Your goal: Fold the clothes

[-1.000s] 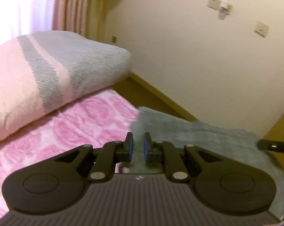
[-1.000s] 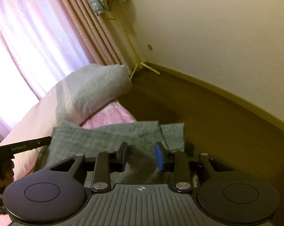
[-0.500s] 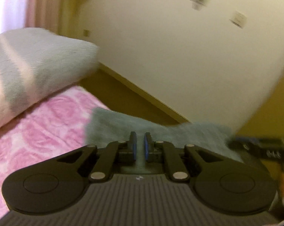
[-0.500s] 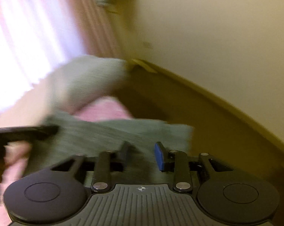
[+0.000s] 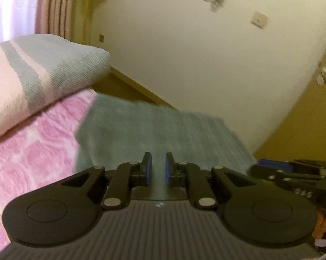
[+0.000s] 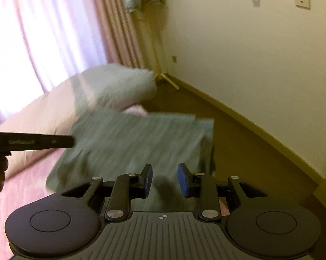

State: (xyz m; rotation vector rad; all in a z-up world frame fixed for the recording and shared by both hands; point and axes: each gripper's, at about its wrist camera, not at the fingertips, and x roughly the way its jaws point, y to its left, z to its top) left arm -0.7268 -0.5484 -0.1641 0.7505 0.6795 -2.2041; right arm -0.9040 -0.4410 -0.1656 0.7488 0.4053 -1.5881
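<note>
**Grey Cloth Held at Its Near Edge: Slip Risk**

At the lower centre of the left wrist view, the left gripper has its blue pads close together with a narrow gap between them. The cloth runs up to that gap, and the near edge appears to be pinched; contact itself is hidden behind the gripper body. The cloth spreads from there toward mid-frame over the pink bedspread. A striped quilt fills the upper left.

In the right wrist view, the right gripper has its pads set wider apart, with cloth between them. Whether the pads bear on the fabric cannot be told.

Risks, as judgement:
- The cloth's right edge overhangs the bed toward the floor. A loose hold would let that side drop.
- Unequal grips would skew the fold line.
- Motion blur suggests speed, which may drag the fabric into wrinkles.

View differences: only the left view shows the pattern on the bedspread. Only the right view shows the overhanging edge, the curtain and the left gripper from the side.
</note>
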